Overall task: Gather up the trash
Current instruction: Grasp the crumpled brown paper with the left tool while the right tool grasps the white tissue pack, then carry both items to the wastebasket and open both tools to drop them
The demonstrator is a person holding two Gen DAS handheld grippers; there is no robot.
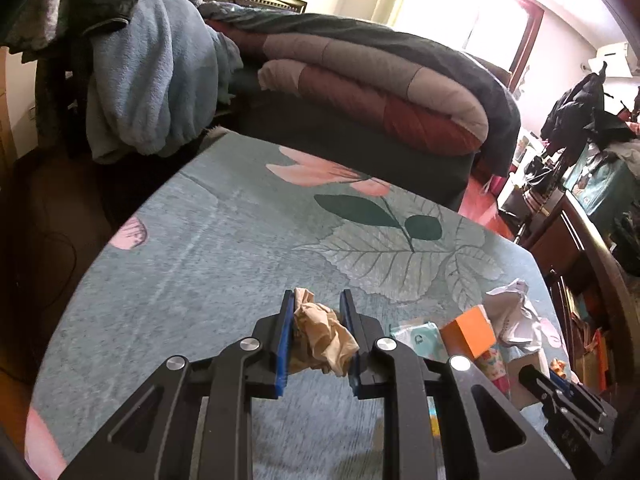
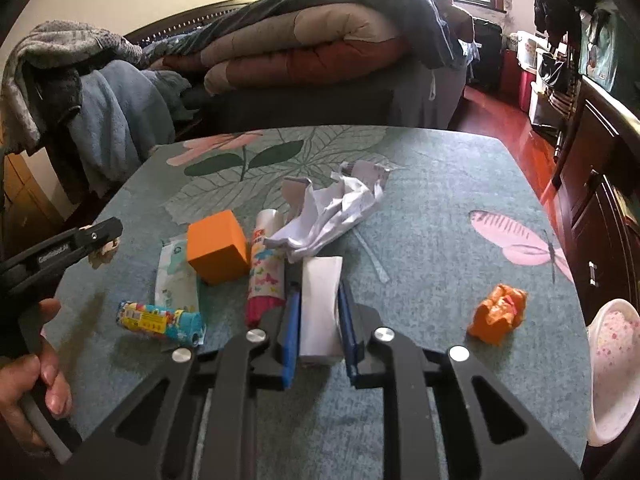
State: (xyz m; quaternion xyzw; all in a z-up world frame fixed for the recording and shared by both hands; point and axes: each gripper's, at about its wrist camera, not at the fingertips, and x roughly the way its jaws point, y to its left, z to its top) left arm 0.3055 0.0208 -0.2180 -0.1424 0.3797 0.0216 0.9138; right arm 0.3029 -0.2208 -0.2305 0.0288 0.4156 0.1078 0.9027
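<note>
My left gripper point(image 1: 317, 300) is shut on a crumpled tan paper ball point(image 1: 322, 336), held over the teal floral table point(image 1: 208, 264). It also shows at the left of the right wrist view point(image 2: 106, 236). My right gripper point(image 2: 319, 292) is shut on a folded white paper point(image 2: 322, 304) that rests on the table point(image 2: 440, 216). A crumpled white paper point(image 2: 336, 210) lies just ahead of it, and shows in the left wrist view point(image 1: 514, 312). A crumpled orange wrapper point(image 2: 498, 314) lies to the right.
An orange box point(image 2: 218, 246), a wipes packet point(image 2: 176, 276), a butterfly-print tube point(image 2: 266, 272) and a colourful small roll point(image 2: 160, 320) lie left of centre. A pink-patterned white bin point(image 2: 612, 368) stands off the table's right edge. A bed with folded quilts point(image 2: 312, 40) lies behind.
</note>
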